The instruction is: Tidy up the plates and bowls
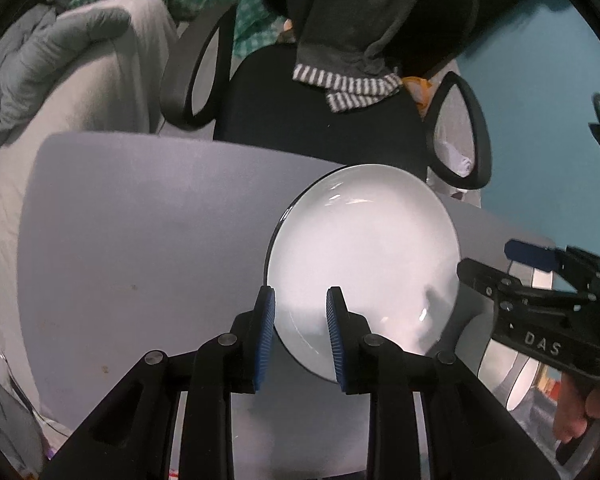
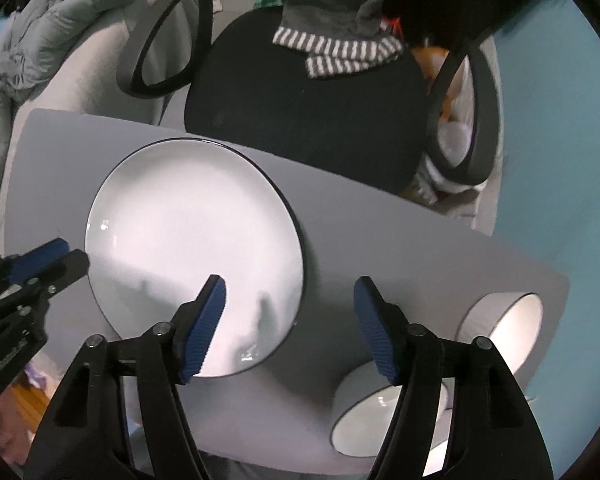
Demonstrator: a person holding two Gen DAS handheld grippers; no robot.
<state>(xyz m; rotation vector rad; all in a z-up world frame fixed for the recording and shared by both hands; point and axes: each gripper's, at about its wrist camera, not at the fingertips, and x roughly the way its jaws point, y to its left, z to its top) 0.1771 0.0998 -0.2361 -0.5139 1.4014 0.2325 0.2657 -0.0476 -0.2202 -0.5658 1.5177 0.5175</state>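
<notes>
A white plate with a dark rim [image 1: 364,256] [image 2: 196,248] lies flat on the grey table [image 1: 140,240] [image 2: 380,240]. My left gripper [image 1: 301,334] hovers over the plate's near edge, jaws partly open and empty; it also shows at the left of the right wrist view [image 2: 60,256]. My right gripper [image 2: 290,324] is open and empty over the plate's right edge; it shows at the right of the left wrist view [image 1: 496,258]. Two white bowls stand at the table's right: one near [image 2: 364,416], one farther right [image 2: 508,328].
A black office chair [image 1: 320,120] [image 2: 308,120] with clothes draped on it stands behind the table's far edge. A bed with grey bedding [image 1: 40,80] is at the left. A blue wall [image 1: 540,120] is at the right.
</notes>
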